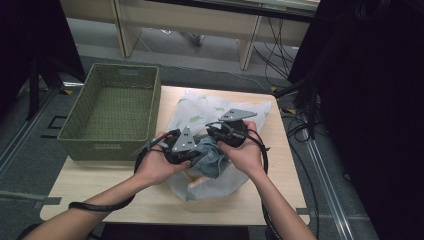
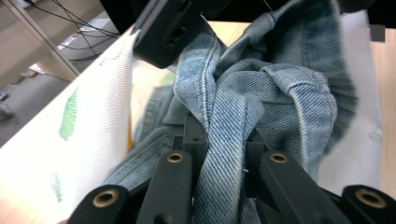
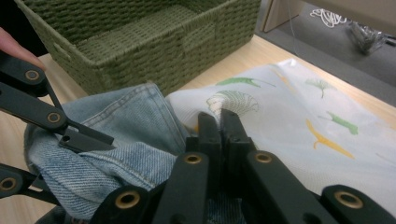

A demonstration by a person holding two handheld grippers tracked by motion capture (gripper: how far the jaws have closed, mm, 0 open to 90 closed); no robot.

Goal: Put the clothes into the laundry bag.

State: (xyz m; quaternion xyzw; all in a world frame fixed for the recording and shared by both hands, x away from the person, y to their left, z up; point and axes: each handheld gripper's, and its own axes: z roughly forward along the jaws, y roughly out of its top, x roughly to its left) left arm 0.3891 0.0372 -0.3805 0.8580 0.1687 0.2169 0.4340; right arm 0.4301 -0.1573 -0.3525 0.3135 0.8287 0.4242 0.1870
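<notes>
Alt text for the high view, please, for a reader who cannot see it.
Two hands hold the left gripper and right gripper closed on bunched blue denim, lifting it from a white leaf-printed plastic bag on a wooden table. An empty green woven basket stands at the left.

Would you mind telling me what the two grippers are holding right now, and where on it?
Both hold the denim garment above the white leaf-print bag: the left gripper pinches a bunched fold, and the right gripper is shut on its edge.
</notes>
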